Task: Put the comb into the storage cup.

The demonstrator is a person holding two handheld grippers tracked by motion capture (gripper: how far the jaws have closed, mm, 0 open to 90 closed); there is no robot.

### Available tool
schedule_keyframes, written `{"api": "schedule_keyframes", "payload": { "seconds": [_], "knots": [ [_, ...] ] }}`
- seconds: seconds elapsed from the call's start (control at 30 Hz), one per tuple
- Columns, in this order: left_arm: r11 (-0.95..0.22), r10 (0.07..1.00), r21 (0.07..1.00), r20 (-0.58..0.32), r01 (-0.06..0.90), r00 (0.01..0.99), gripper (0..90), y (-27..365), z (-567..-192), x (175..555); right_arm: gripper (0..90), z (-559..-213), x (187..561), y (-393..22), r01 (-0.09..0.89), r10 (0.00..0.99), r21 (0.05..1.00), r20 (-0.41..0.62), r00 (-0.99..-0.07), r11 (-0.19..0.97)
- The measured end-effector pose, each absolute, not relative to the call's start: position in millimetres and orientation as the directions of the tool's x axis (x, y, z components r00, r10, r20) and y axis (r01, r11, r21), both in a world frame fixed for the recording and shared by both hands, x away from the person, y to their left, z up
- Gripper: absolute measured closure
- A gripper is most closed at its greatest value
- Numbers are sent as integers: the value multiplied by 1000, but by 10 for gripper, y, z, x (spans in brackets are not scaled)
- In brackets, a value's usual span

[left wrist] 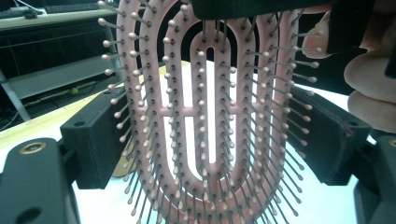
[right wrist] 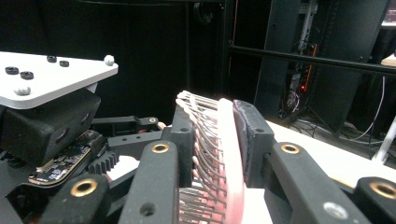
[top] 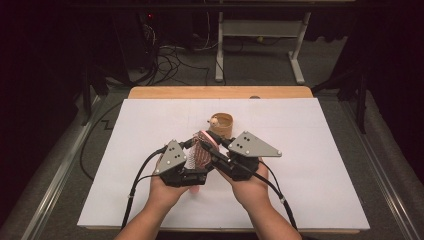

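1. Tongs first: the right tongs [right wrist: 212,135] are clamped tight across the thickness of a pink hairbrush [right wrist: 229,154], one jaw on the bristle tips and the other flat against the brush's back.
2. Left tongs [left wrist: 205,135] stand fairly wide, their two black jaws at either long edge of the brush head; in the left gripper view the jaws sit at the bristles' outer ends, and whether they press on the pink frame itself cannot be told.
3. In the high view both hands meet near the front middle of the white surface [top: 310,165], the left tongs [top: 192,162] and right tongs [top: 212,145] touching the same hairbrush [top: 202,152], which is held up off the sheet, its bristled face turned toward the left gripper's camera.
4. Judged from this, the step in hand is a transfer or re-grip of the brush between the two hands, with the right side carrying the weight.
5. The next move probably calls for one side to commit: either the left jaws close firmly on the frame before the right lets go, or the left backs away. Letting go early risks the brush tipping, since bristles give a springy, unsure hold.
6. Farther back, well clear of the hands, a small round wooden holder [top: 221,125] stands upright on the surface, a likely place for the brush.
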State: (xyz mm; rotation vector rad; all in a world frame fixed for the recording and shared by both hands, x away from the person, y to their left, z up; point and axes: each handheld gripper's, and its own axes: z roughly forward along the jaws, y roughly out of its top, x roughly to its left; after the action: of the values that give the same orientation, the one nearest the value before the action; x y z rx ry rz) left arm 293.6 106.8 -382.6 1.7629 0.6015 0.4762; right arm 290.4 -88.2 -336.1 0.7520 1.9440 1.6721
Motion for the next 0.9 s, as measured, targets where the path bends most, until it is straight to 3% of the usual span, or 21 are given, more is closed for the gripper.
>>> {"api": "schedule_keyframes", "payload": {
  "seconds": [0.9],
  "knots": [
    [-203,611,966,-4,162,791,175,1056,-3839,2952,734,-3354,2918,-906,109,677,988,8,-736,108]
  ]
}}
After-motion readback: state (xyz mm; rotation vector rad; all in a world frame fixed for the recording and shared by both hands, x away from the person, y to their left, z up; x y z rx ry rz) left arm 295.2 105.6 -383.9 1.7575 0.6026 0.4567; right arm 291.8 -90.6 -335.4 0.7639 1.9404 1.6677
